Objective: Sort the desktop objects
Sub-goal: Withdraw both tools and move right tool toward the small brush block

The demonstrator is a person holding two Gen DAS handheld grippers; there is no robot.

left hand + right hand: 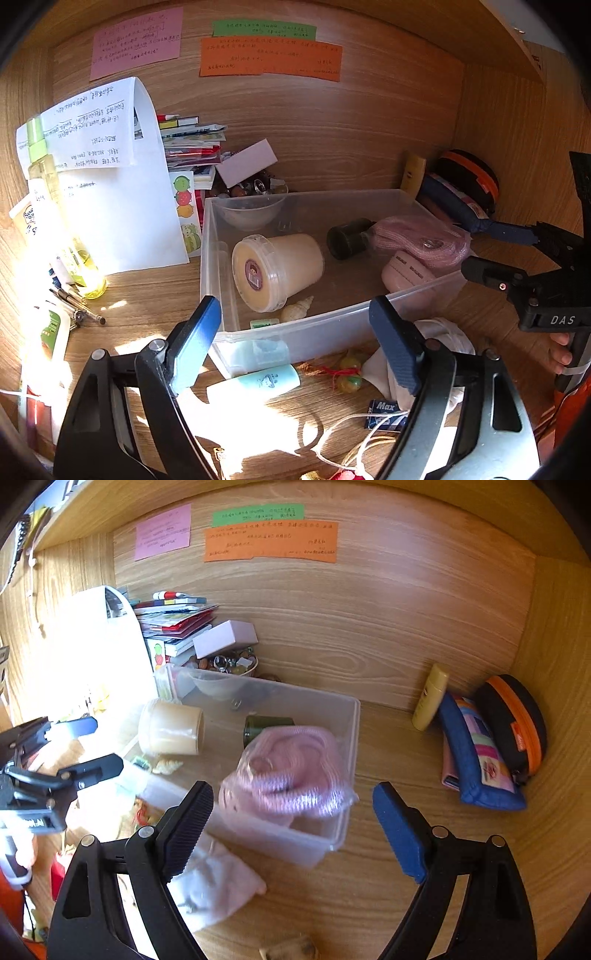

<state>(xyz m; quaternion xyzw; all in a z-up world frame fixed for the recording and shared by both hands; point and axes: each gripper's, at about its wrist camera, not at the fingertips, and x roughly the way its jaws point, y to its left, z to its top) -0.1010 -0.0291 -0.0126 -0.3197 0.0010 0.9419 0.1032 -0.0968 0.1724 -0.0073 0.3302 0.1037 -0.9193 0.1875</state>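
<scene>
Holding both tongs released, I see nothing between either pair. My right tongs (293,827) hang over the near rim of the clear bin (352,716), with the bagged pink cord (284,775) just ahead in its right end. My left tongs (295,339) tilt down at the bin's front wall; the mint tube (255,382) lies crosswise on the worktop (155,295) just below them, nearest the left hand.

A: How many notes on the back wall?
B: Three: one pink (136,41), one green (264,29), one orange (269,59).
A: And in the bin (332,326)?
B: One tub (279,271), one dark jar (349,238), one pink cord bundle (421,240), one shell (295,310).
A: Pouches on the right?
B: Two: one blue (480,760), one black-and-orange (517,720).
</scene>
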